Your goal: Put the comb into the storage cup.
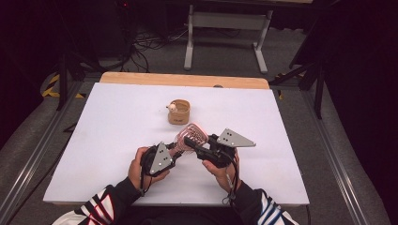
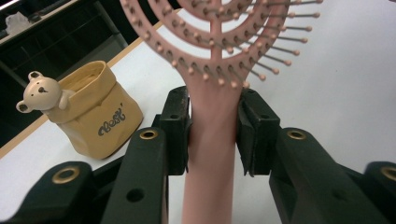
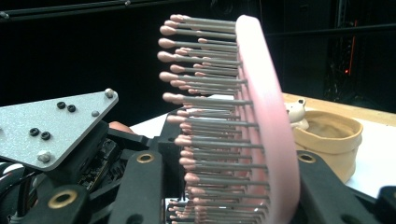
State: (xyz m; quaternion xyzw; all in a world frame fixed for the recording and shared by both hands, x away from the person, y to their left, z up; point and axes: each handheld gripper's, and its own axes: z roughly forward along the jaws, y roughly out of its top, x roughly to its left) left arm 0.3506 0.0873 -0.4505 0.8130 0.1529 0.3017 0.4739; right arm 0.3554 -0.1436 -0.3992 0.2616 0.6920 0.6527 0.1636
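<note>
Pink brush [image 1: 190, 136] held above tabletop [image 1: 108, 140] betw both hands. Left hand-held gripper [image 2: 214, 126] pinching handle, bristle head beyond jaws. Right hand-held gripper [image 3: 233, 186] clamped on brush head, bristles facing left. Yellow bear pouch [image 1: 179, 111] just behind brush

Bright, even overhead light on the white table [image 1: 117, 140] — dark surroundings, close bristles slightly soft

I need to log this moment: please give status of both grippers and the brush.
Left gripper shut on pink plastic hairbrush handle. Right gripper shut on its head. Yellow bear pot stands apart.
</note>
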